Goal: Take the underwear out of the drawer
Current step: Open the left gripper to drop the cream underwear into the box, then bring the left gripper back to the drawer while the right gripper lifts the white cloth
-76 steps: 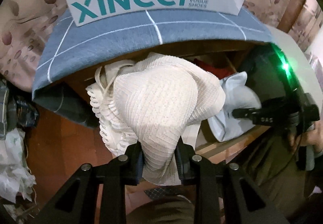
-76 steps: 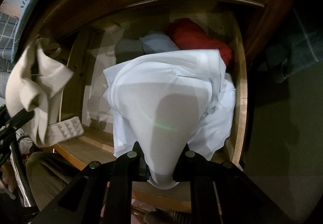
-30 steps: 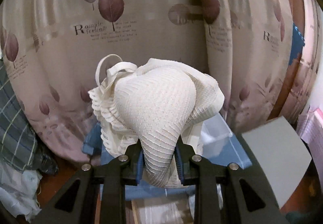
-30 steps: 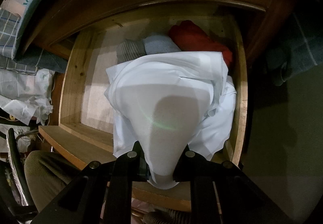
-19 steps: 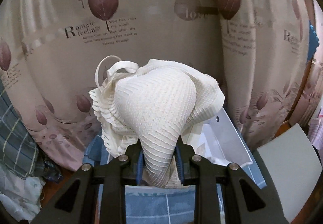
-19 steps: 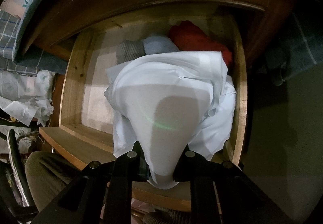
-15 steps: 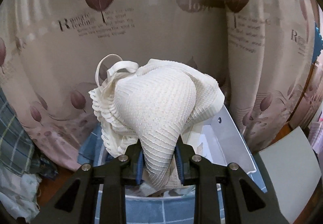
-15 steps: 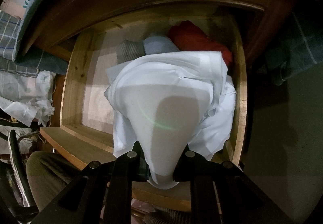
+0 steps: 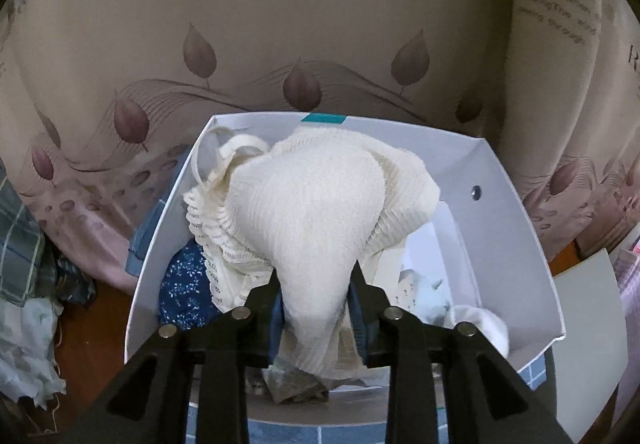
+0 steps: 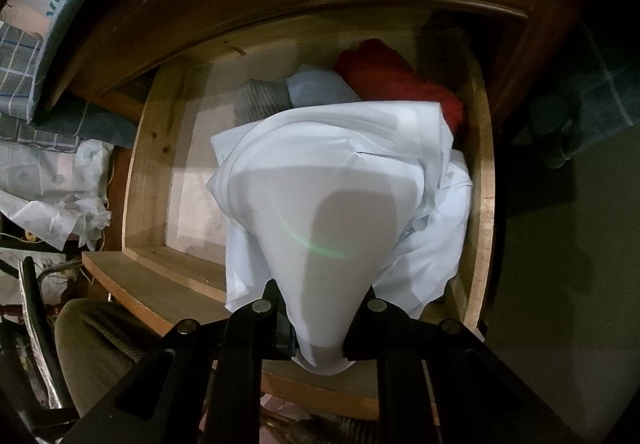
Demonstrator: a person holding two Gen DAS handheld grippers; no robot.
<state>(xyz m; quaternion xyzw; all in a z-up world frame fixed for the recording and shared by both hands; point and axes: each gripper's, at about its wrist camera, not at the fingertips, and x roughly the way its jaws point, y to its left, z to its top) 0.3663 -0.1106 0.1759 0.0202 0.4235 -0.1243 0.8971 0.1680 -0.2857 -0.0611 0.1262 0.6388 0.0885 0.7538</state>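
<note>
The wooden drawer stands open, with red and grey garments bunched at its far end. Over it, the right claw is clenched on pale blue underwear. At the white shoebox before the leaf-print curtain, the left claw grips cream lace underwear just above the box's contents.

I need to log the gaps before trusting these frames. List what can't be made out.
- Left wrist view: the white box floor, hidden by the cream underwear in the left hand-held gripper.
- Right wrist view: the drawer middle and right side, covered by the white garment in the right hand-held gripper.
- Right wrist view: surroundings at right, too dark.
</note>
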